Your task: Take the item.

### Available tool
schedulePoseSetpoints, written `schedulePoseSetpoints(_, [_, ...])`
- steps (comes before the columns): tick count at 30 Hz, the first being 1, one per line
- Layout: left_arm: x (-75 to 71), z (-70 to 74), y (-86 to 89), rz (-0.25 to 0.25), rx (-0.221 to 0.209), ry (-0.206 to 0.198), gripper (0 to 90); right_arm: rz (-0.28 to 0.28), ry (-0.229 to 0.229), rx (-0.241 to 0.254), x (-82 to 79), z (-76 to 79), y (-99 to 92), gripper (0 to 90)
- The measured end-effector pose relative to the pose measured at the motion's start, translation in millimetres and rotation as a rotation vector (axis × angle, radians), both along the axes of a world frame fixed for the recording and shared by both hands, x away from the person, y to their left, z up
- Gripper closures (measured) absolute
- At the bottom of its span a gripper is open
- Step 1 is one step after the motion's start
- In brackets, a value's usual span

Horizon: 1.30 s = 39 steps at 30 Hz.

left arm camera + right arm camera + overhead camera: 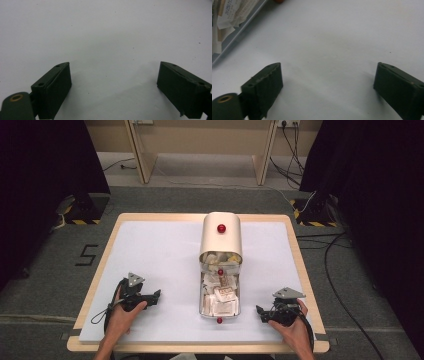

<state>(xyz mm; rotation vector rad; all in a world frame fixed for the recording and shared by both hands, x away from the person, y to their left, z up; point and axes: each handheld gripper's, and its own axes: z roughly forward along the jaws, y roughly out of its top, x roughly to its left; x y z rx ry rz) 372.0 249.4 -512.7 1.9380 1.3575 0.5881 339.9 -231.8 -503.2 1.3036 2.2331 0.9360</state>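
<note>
Both tongs, left [156,295] and right [260,311], gaping empty on tabletop [150,250] | step: start | next: I reach packet drawer [220,297].

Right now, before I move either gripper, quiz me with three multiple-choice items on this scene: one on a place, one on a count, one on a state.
1. Where is the drawer?
A. Between the grippers
B. Left of both
C. On the floor

2. How many red knobs show?
A. One
B. Three
C. Five

3. How does the right gripper stand?
A. Shut on a packet
B. Open and empty
C. Shut on a knob

Answers: 1 A, it lies midway between the two hands. 2 B, one on the cream box, two on the drawers. 3 B, only bare table lies between its jaws.
</note>
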Motion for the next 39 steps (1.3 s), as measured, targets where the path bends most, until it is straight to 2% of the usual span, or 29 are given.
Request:
schedulePoseSetpoints(2, [0.0, 0.0, 0.0, 0.0, 0.0, 0.0, 11.1, -0.017, -0.007, 0.007, -0.1, 2.7, -2.9, 18.7])
schedulePoseSetpoints(4, [0.0, 0.0, 0.0, 0.0, 0.0, 0.0, 11.1, -0.021, -0.021, 0.037, -0.9, 6.4, -6.4, 17.1])
schedulePoseSetpoints(6, [0.1, 0.0, 0.1, 0.0, -0.001, 0.0, 11.1, -0.026, -0.05, 0.053, -2.7, 13.1, -8.3, 21.0])
schedulePoseSetpoints(11, [0.1, -0.1, 0.1, 0.0, -0.001, 0.0, 11.1, -0.006, -0.106, 0.104, -7.8, 28.4, -6.5, 26.5])
schedulePoseSetpoints(14, [0.2, -0.1, 0.1, 0.0, -0.002, 0.001, 11.0, 0.017, -0.14, 0.109, -13.0, 38.9, -0.3, 29.2])
schedulePoseSetpoints(24, [0.5, -0.1, 0.3, -0.001, 0.0, 0.0, 10.9, 0.071, -0.171, 0.121, -22.8, 57.6, 16.2, 33.5])
schedulePoseSetpoints(28, [0.5, -0.3, 0.0, 0.001, -0.004, -0.001, 10.8, 0.091, -0.186, 0.141, -27.3, 65.5, 23.6, 34.1])
schedulePoseSetpoints(32, [0.5, -0.3, 0.1, 0.0, -0.004, -0.001, 10.8, 0.123, -0.194, 0.156, -31.0, 72.5, 34.1, 34.7])
schedulePoseSetpoints(39, [0.6, -0.3, 0.1, 0.0, -0.005, 0.0, 10.7, 0.191, -0.212, 0.152, -31.3, 81.8, 57.6, 34.7])
